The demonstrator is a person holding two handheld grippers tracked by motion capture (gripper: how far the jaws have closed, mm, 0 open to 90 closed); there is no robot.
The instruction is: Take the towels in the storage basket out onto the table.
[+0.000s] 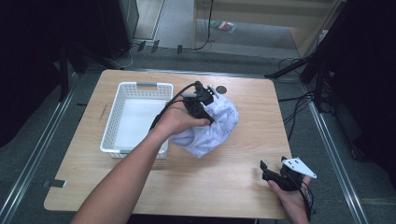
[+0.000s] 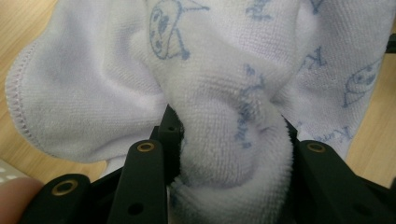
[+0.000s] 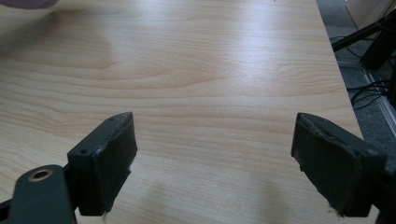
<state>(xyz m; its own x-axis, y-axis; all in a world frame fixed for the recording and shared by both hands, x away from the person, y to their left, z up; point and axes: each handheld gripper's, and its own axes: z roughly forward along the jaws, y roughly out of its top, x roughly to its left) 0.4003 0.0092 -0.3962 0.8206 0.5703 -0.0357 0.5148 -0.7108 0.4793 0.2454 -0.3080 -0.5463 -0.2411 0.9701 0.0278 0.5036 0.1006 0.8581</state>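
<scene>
A white terry towel printed with pale blue cartoon figures and lettering [image 1: 211, 127] is being held bunched just right of a white slatted plastic basket [image 1: 137, 86], its lower folds apparently resting on the pale wood-grain table [image 1: 224, 186]. A thick fold of the towel [image 2: 224, 140] is being pinched between the closed jaws of the left gripper [image 1: 200, 103], so the step in hand is being judged as the pick-up of the cloth, probably for transfer into the basket, which is standing empty. The next move is being judged to call for a lift high enough to clear the basket's near wall, then a carry leftward before the jaws are released. The right gripper [image 1: 275, 173] is being kept idle near the table's front right corner, its jaws [image 3: 217, 158] spread wide over bare wood. Around the table, grey flooring, trailing black cables and dark equipment stands are being shown, with light wooden furniture at the back.
</scene>
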